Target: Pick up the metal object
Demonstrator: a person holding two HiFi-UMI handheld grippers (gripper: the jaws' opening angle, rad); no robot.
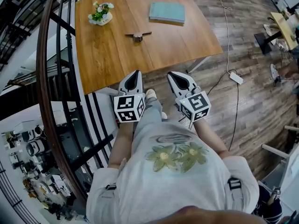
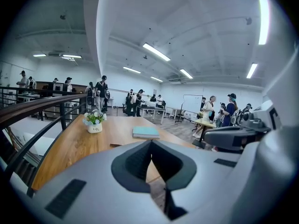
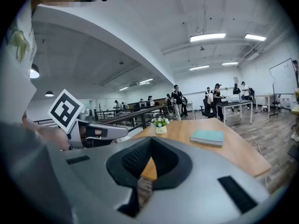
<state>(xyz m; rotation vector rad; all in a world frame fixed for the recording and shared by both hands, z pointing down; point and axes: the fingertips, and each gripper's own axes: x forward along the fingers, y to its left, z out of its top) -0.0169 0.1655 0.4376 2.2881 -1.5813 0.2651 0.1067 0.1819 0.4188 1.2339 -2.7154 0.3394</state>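
The metal object (image 1: 138, 35), a small grey piece with a thin bar across it, lies in the middle of the wooden table (image 1: 117, 55). Both grippers are held close to the person's body, short of the table's near edge and well apart from the object. My left gripper (image 1: 135, 74) is shut with nothing in it, its jaws meeting at the tip (image 2: 150, 146). My right gripper (image 1: 176, 74) beside it is also shut and empty (image 3: 150, 141). In the left gripper view only a dark sliver of the object (image 2: 115, 145) shows above the jaws.
A teal book (image 1: 167, 11) and a small potted plant (image 1: 100, 14) sit farther back on the table. A curved black railing (image 1: 51, 78) runs along the left. A cable and power strip (image 1: 236, 78) lie on the wood floor at the right. People stand in the distance.
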